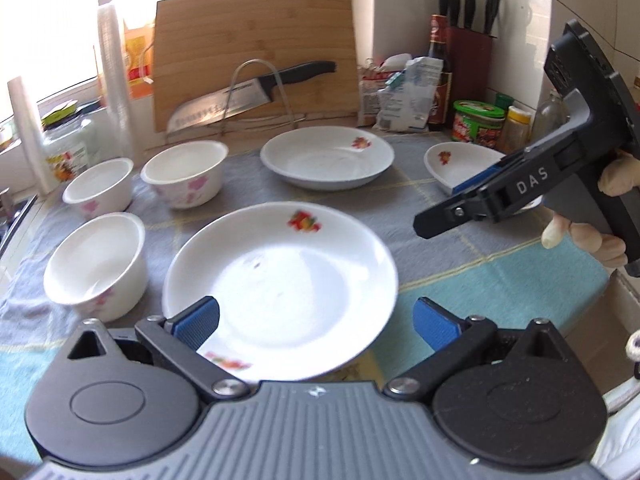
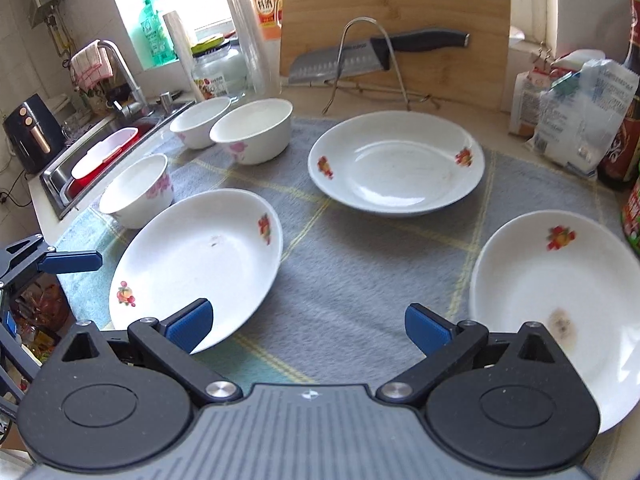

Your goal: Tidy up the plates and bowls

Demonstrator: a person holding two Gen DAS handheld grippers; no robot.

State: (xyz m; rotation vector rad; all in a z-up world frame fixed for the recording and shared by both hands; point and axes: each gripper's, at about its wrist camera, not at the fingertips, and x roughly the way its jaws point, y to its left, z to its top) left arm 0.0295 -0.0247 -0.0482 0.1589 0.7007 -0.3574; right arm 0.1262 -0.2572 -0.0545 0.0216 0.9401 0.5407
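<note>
— Jaws of the left hand-held gripper (image 1: 314,322) are gaping wide over the near-left plate (image 1: 280,292), gripping nothing.
— Right hand-held gripper (image 2: 308,326)?
— Also standing wide, empty, hovering over grey cloth (image 2: 360,264) between two plates; three bowls (image 2: 138,190) are sitting far left.

A home kitchen.
Sink (image 2: 60,176) and tap (image 2: 120,60) left of the claw; knife block (image 1: 470,56), cutting board (image 1: 256,52), sauce bottles ahead.

Glossy white glazed plates (image 2: 396,164) and bowls (image 2: 252,128) sit on a fuzzy, matt grey cloth mat (image 2: 360,264), behind them a smooth pale wooden cutting board (image 2: 396,8) and shiny steel-bladed knife (image 2: 340,66).
</note>
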